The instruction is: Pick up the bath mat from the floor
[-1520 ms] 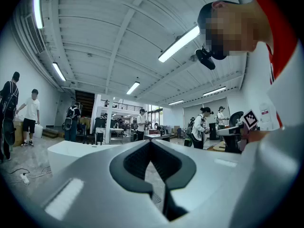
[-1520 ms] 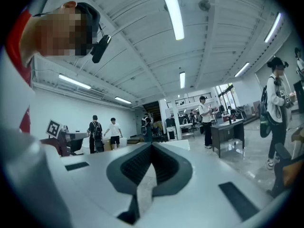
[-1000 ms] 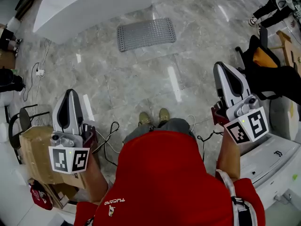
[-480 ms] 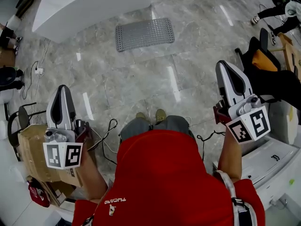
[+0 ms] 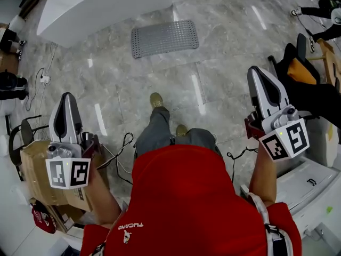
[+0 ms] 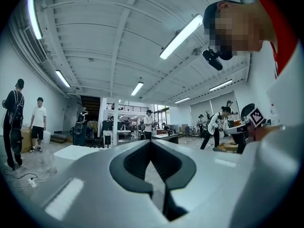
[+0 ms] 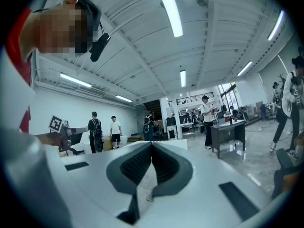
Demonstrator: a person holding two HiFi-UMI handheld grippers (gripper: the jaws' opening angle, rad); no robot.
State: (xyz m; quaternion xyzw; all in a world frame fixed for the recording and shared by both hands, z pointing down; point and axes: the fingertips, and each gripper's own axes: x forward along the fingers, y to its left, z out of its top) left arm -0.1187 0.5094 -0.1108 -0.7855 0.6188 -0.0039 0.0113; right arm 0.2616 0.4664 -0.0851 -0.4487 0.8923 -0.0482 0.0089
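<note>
The bath mat [image 5: 164,38] is a grey perforated rectangle lying flat on the marble floor, just in front of a long white tub-like block [image 5: 101,7]. In the head view my left gripper [image 5: 68,97] is held level at the lower left, well short of the mat, its jaws shut and empty. At the right my right gripper [image 5: 257,70] is also level, shut and empty, and far from the mat. The left gripper view shows the left gripper [image 6: 151,143] with its jaws closed together, pointing into the hall. In the right gripper view the right gripper [image 7: 152,144] looks the same.
One shoe [image 5: 156,100] is stepped forward toward the mat. A cardboard box [image 5: 36,167] and loose cables [image 5: 126,148] lie at the left. A white cabinet [image 5: 306,185] and a black chair with an orange item [image 5: 302,72] stand at the right. Several people stand farther off.
The person has stepped forward, one foot now ahead of the other. Both grippers have drifted slightly outward in the head view and stay shut. The mat has not moved.
</note>
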